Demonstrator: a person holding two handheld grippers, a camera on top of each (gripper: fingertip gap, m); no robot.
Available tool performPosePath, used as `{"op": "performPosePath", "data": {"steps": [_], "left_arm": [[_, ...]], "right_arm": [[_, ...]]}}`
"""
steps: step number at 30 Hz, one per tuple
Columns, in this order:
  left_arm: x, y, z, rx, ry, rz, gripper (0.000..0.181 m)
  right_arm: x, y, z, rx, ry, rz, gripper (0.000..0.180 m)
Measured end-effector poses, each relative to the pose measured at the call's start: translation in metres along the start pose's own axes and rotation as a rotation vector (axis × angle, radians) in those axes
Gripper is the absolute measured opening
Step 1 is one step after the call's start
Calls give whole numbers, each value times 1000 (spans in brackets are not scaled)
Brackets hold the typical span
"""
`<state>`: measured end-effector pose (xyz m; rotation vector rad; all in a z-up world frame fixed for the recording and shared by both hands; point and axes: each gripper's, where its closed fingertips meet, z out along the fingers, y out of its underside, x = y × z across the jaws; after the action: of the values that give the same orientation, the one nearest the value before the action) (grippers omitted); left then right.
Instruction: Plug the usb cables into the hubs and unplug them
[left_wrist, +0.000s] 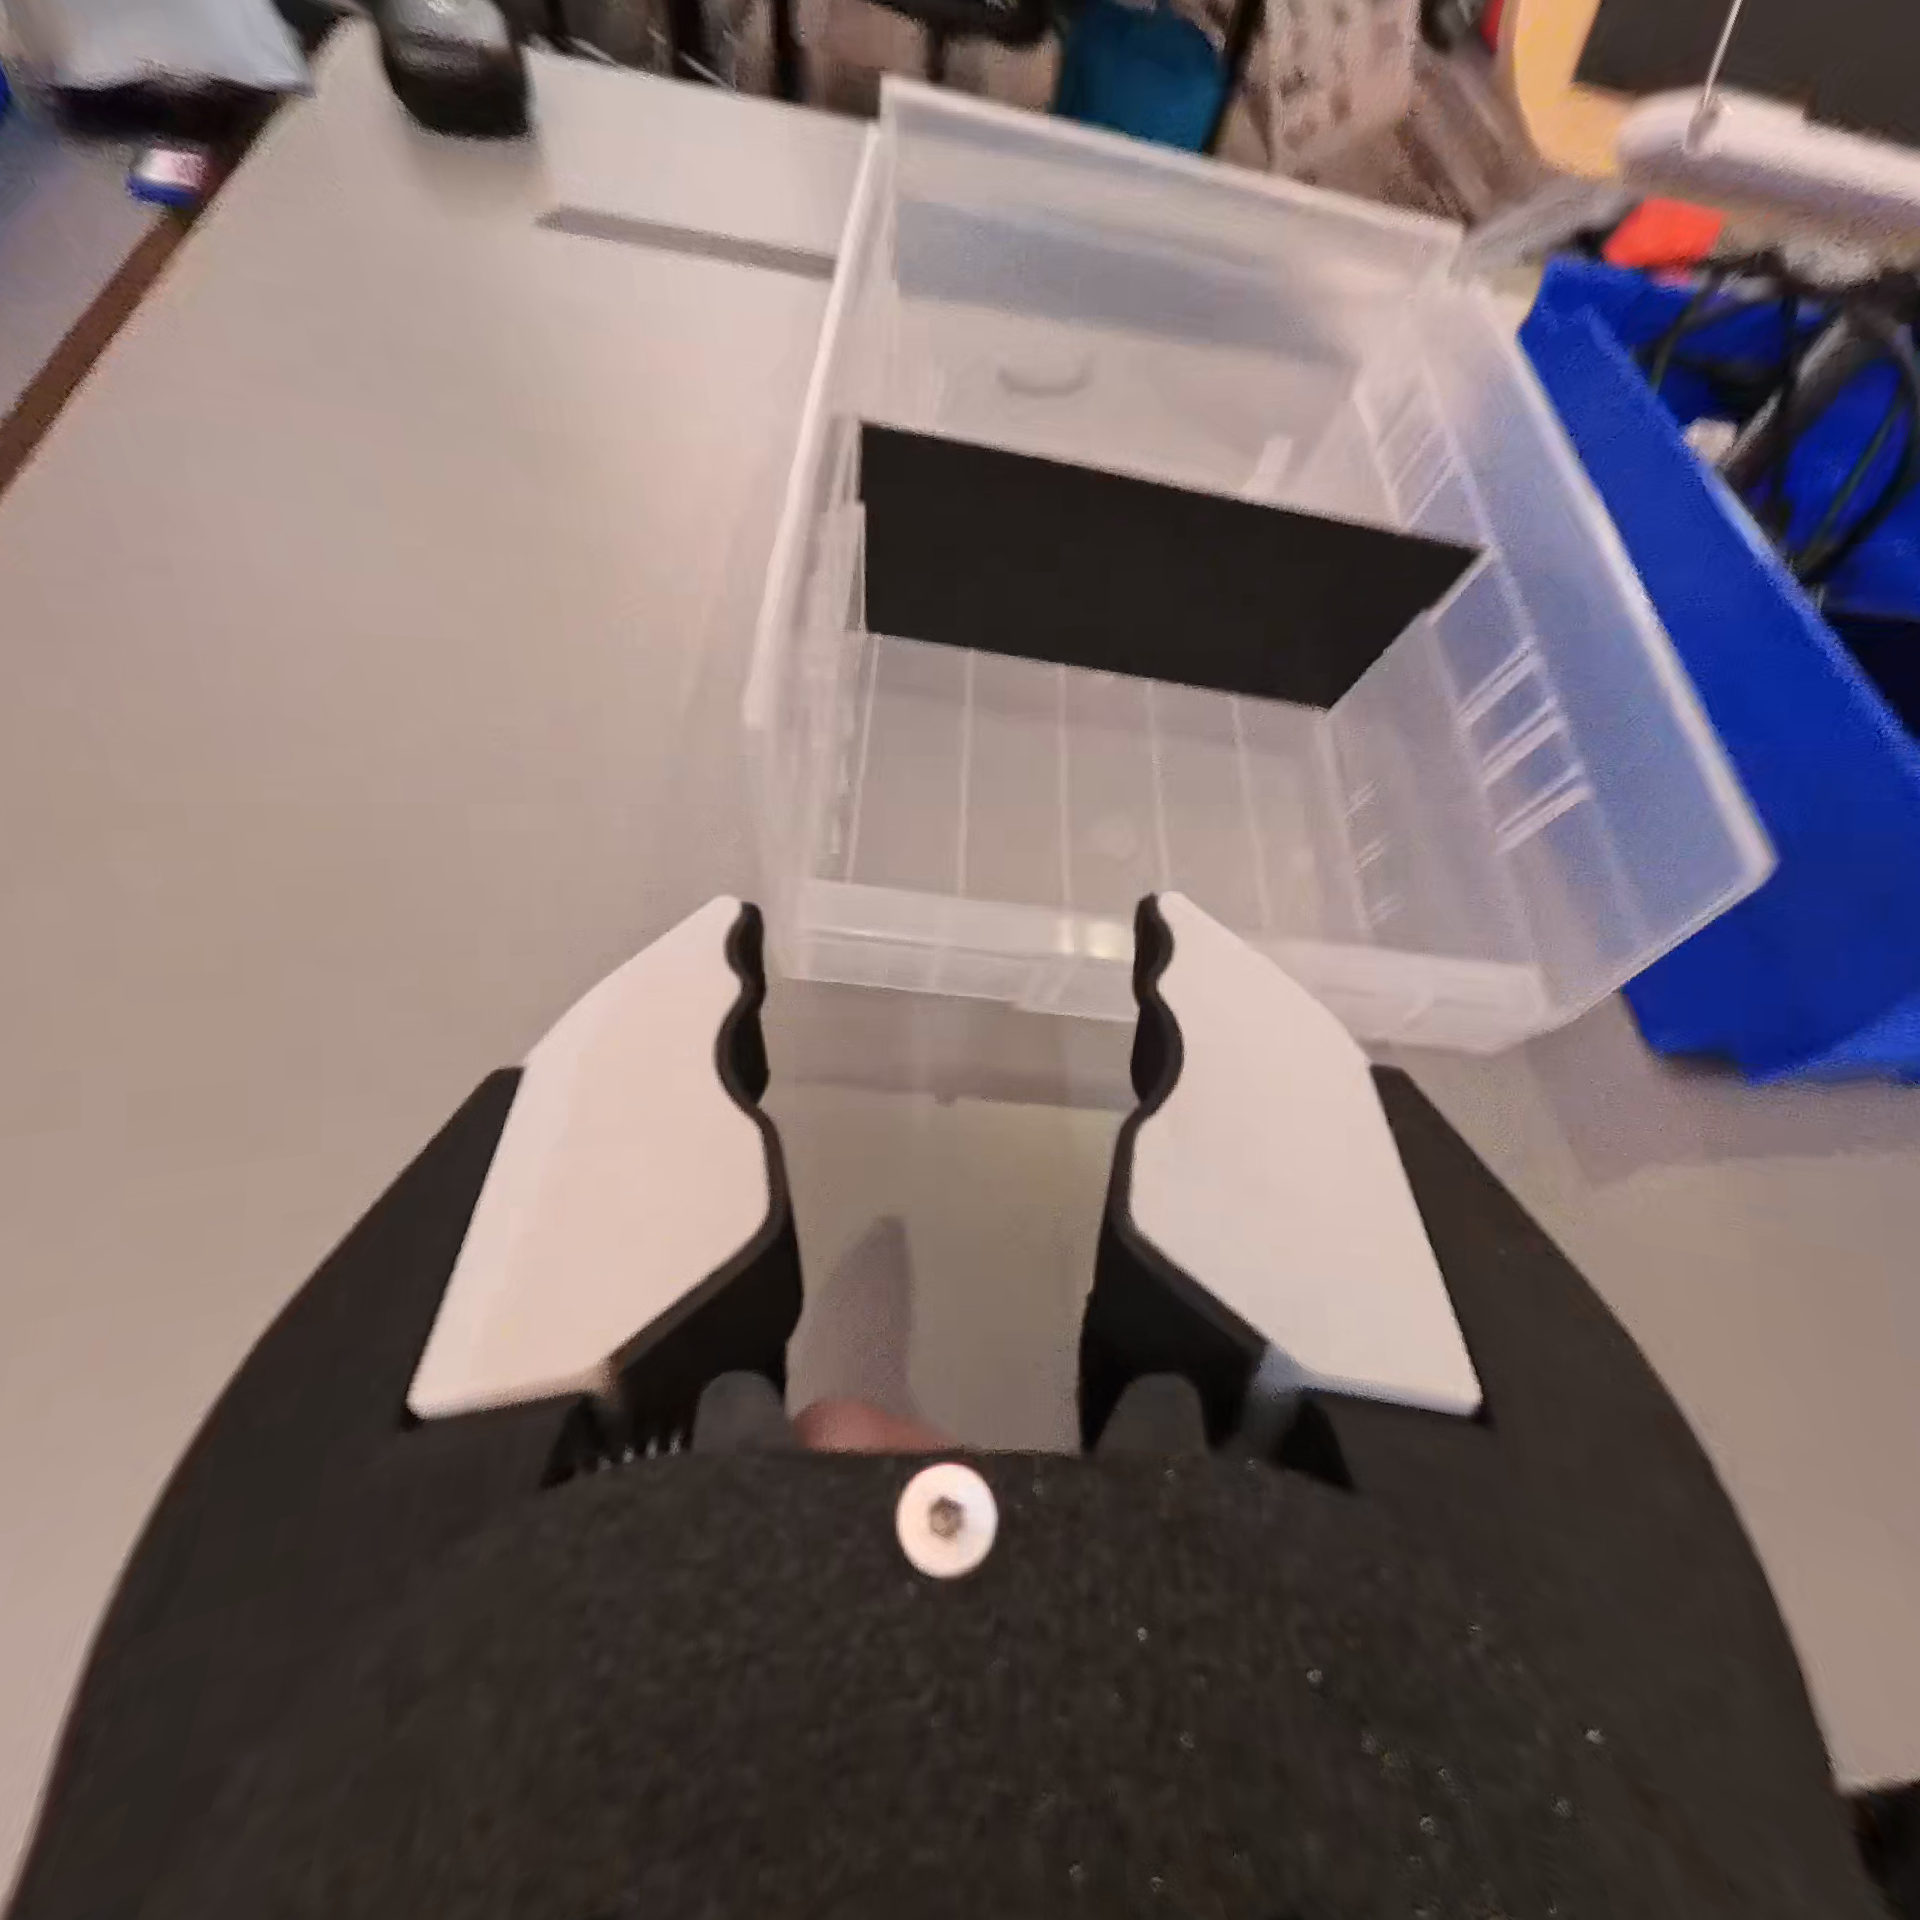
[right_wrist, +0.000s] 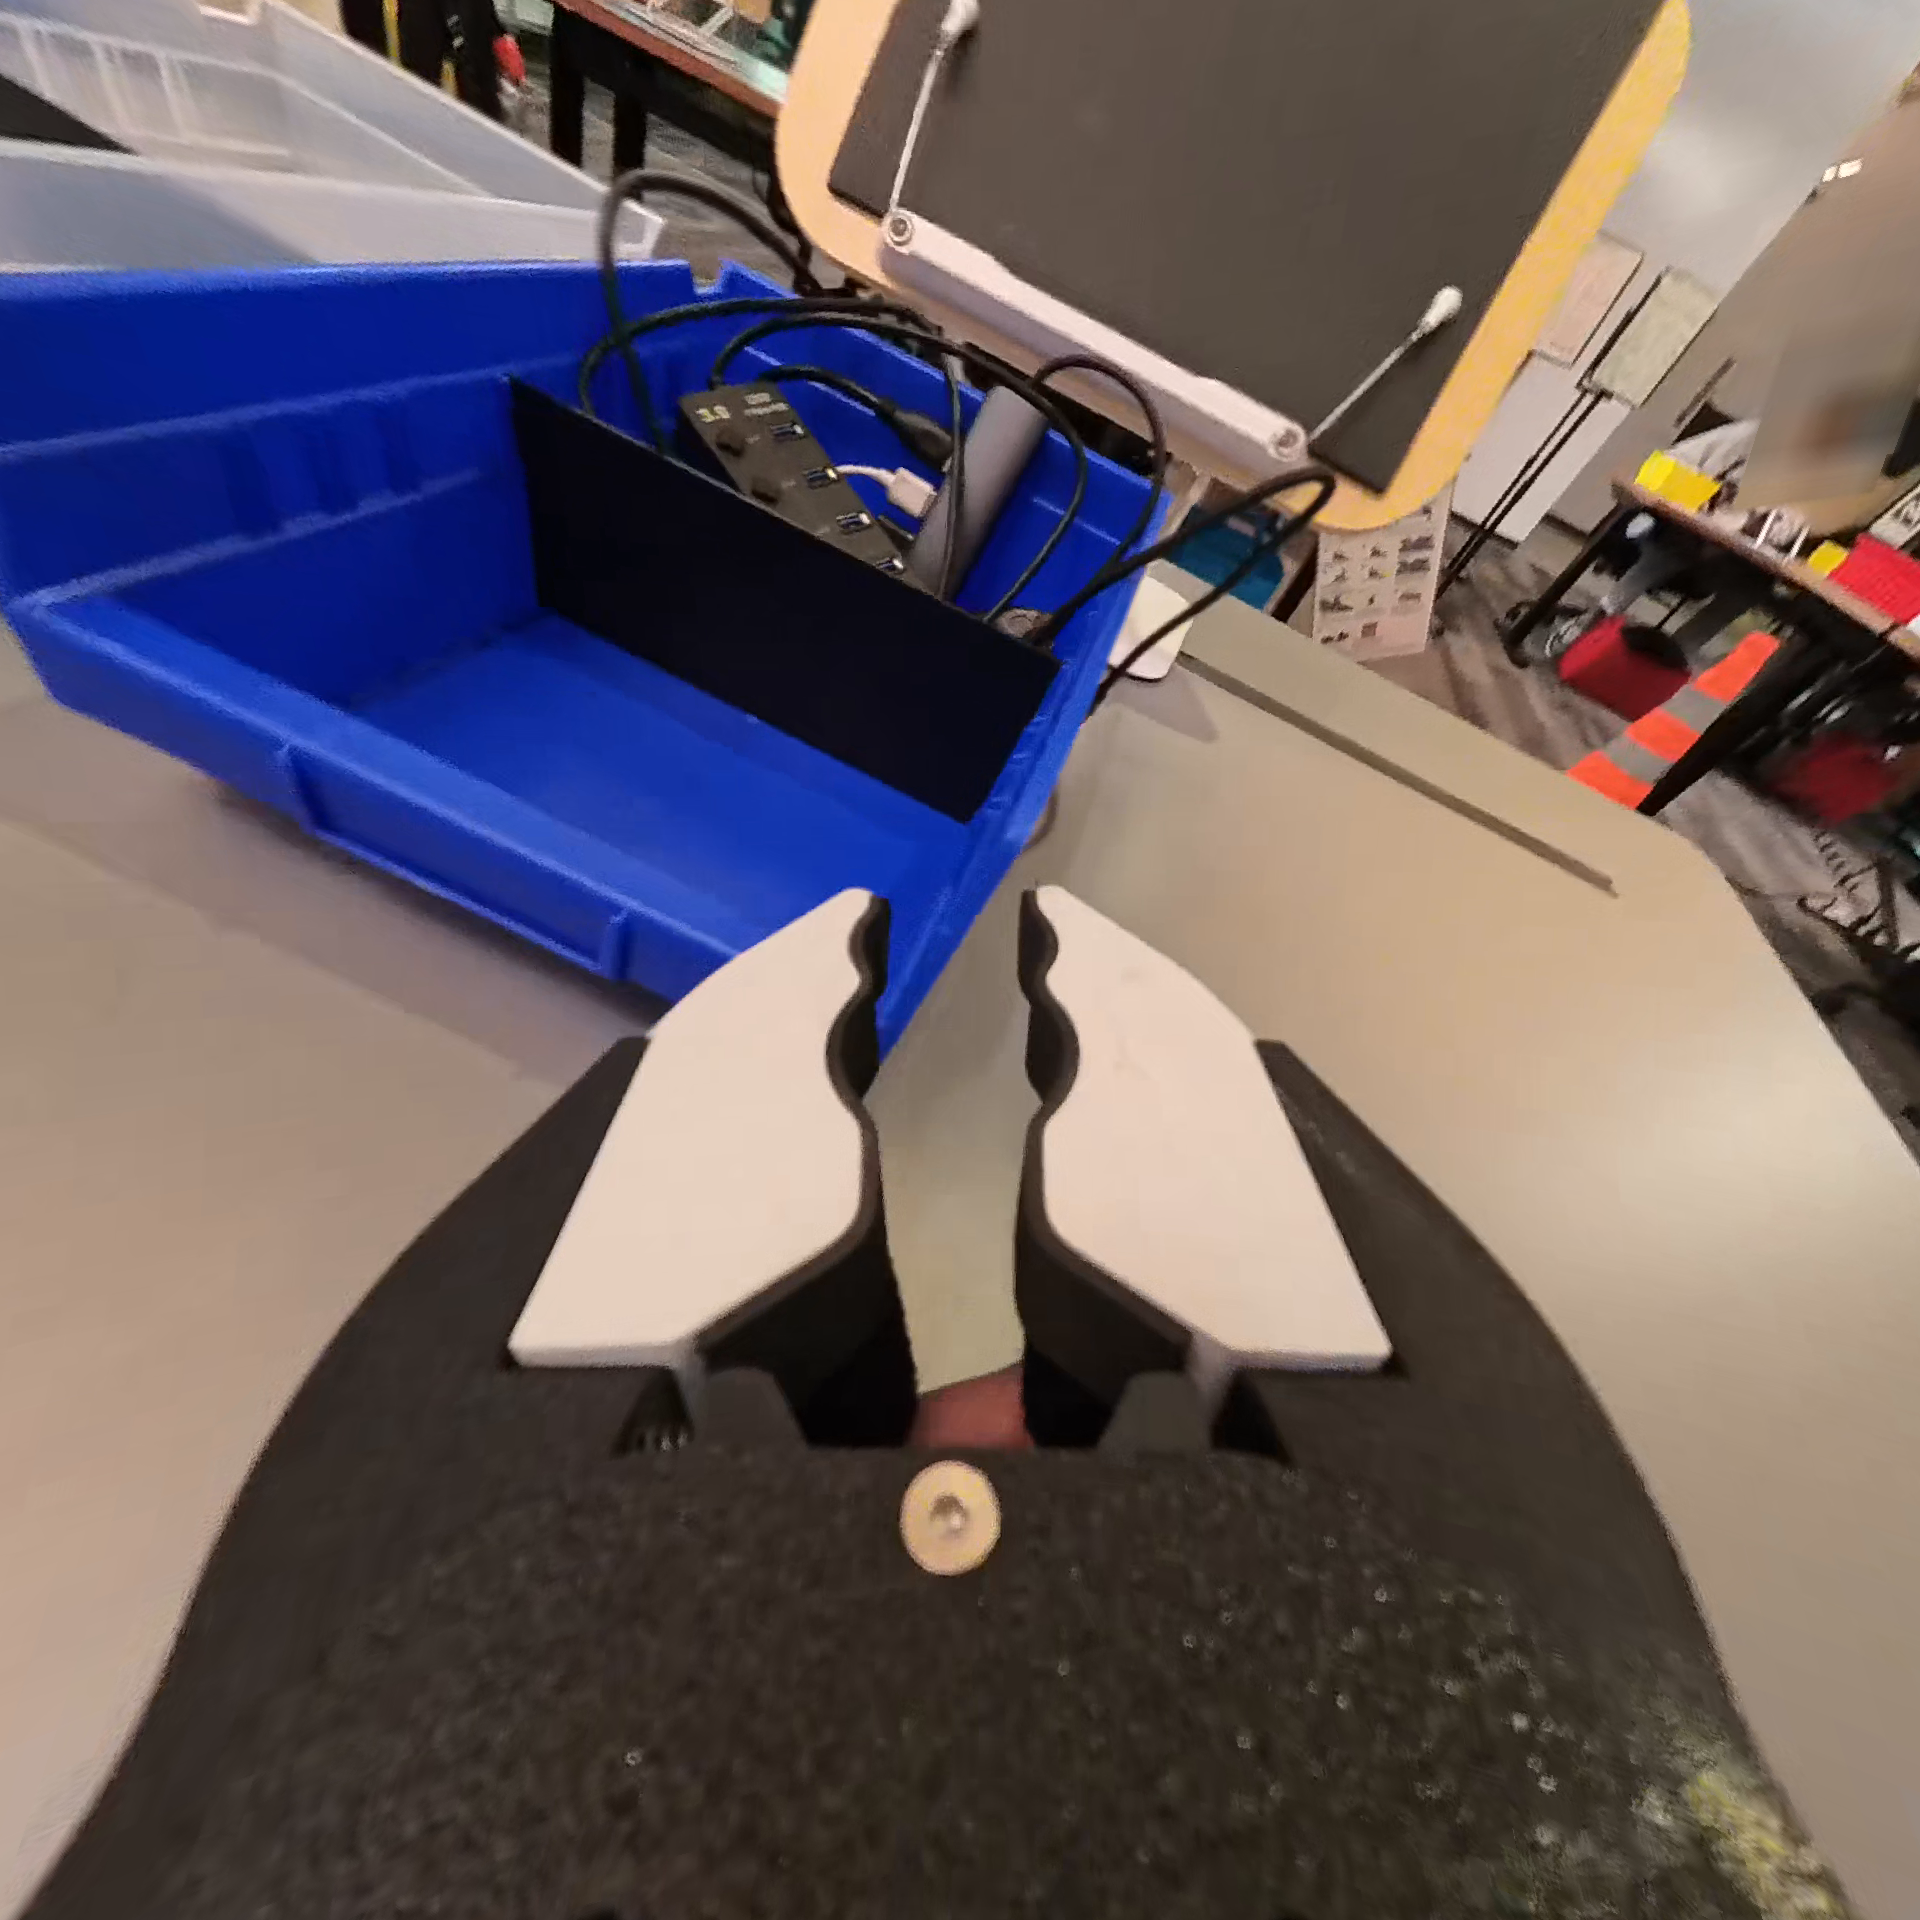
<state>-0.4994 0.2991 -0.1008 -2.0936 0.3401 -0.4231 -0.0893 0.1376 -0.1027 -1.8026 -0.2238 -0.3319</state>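
Two hubs, one black, one grey, among black cables in blue bin; both jaws apart, empty.

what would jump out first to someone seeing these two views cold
The bright blue bin on the grey table, ahead and left of the open right gripper: behind its dark divider sits a black usb hub in a tangle of black cables. In the left wrist view, the clear plastic bin with its black divider stands just past the open left gripper.
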Motion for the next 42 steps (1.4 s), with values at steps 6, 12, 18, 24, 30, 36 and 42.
{"op": "performPosePath", "data": {"steps": [6,12,18,24,30,36,42], "left_arm": [[-32,-23,39,-10,91,153,52],[-27,-2,67,-79,81,216,4],[-14,23,30,-69,-18,129,4],[19,67,-35,-59,-33,131,4],[43,98,-82,-68,-135,147,4],[82,72,-127,137,-249,204,5],[186,-26,-123,387,-182,328,6]], "right_arm": [[-39,-4,-19,23,-67,-67,23],[-137,-12,-37,-71,-467,174,24],[-210,-28,-23,-140,-621,119,52],[-209,-54,3,-162,-429,273,63],[-225,-56,-13,-169,-405,204,18],[-186,-87,-31,-25,-250,140,6],[-56,-151,-57,195,13,157,5]]}}
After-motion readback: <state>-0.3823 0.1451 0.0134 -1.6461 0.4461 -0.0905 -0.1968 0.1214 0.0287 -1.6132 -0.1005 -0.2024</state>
